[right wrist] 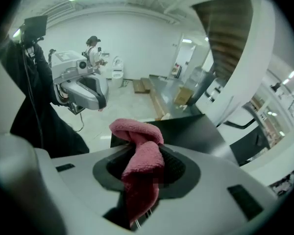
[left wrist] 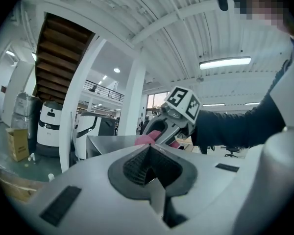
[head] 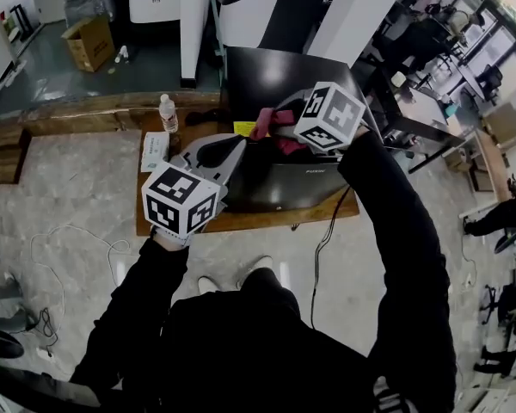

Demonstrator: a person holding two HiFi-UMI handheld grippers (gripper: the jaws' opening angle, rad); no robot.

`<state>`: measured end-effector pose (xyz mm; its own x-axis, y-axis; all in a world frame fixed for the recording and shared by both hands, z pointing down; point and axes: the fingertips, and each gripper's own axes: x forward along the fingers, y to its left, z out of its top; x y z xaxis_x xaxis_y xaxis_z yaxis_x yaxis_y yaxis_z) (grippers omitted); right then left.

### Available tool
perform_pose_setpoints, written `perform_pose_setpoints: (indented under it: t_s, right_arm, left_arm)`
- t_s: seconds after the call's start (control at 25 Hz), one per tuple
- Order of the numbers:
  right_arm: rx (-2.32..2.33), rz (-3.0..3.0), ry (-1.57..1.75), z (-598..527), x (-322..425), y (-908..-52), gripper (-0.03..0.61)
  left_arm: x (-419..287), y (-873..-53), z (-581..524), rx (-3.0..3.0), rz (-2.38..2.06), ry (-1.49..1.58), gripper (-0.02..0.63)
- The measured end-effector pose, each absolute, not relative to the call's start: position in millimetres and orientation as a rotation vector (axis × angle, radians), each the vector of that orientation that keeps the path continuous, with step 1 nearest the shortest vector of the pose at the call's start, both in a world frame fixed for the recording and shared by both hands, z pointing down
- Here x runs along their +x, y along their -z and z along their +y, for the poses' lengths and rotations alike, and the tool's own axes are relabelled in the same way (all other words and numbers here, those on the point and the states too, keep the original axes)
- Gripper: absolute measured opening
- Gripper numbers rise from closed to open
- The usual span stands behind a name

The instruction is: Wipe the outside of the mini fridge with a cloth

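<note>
A wooden surface (head: pixel 267 222) amid open floor (head: pixel 77 188) carried the mini fridge (head: pixel 275 183), the right gripper (head: pixel 267 127) clamping the cloth (head: pixel 285 143) above it, the left gripper (head: pixel 239 147) closed, empty.

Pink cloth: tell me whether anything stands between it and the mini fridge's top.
Nothing visible does. The right gripper holds the pink cloth over the bare top of the mini fridge; the left gripper, shut and empty, sits off to its left.

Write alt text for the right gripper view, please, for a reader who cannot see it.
The right claw is shut on a pink cloth, whose folded end stands up above the jaws, with the black mini fridge just beyond. At the upper left, the left claw hangs in the air above a pale floor.
</note>
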<state>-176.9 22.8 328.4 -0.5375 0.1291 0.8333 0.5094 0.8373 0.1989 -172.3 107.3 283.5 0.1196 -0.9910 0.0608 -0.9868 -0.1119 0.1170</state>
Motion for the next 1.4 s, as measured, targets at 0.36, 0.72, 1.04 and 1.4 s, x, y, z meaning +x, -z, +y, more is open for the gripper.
perform_pose_setpoints:
  t_s: [0.36,0.72,1.04,1.4]
  right_arm:
    - [0.126,-2.576,1.098,83,-120,-305,0.144]
    - [0.342,-2.399,1.505,94,-137,-393,0.156]
    - [0.296,-2.443,1.547,88,-139,-429,0.143]
    - [0.187,-2.467,1.494,94,-150,-482,0.141]
  left_arm:
    - [-171,-298,119,2.338,-2.102,0.025,0.006]
    - [-167,-350,134,2.316,-2.167,0.120,0.006]
    - [-160,-386,126,2.252,-2.138,0.108,0.006]
    - [-176,-449,122,2.127,-2.130,0.087,0.006]
